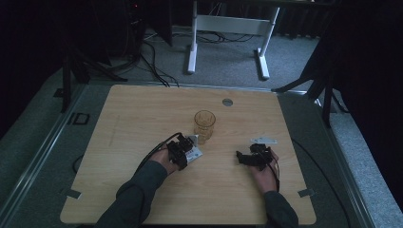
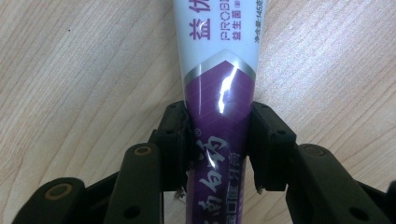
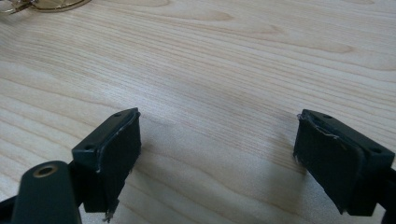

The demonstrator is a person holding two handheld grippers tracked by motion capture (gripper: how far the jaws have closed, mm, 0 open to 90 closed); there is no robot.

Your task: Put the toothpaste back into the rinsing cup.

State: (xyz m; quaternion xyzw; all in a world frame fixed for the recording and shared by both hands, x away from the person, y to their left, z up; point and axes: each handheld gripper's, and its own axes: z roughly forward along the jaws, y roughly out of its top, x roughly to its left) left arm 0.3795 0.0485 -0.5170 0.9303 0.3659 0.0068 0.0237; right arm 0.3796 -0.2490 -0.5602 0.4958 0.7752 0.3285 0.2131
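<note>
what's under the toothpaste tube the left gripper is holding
Bare light wood table lies beneath the purple and white toothpaste tube, with the left gripper shut on its sides. Whether it touches the wood or hangs above cannot be told; the tube covers the spot directly below.

tube (image 2: pixel 219 93) cut off at top and bottom edges, glass (image 3: pixel 46 4) cropped to its base

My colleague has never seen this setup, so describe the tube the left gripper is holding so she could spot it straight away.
Start at the wooden table and find the amber glass near its middle. Just in front of it, the left gripper has its jaws closed on the tube. Glossy purple at the gripped end and white with purple lettering farther out, it is the only printed, coloured item there.
</note>
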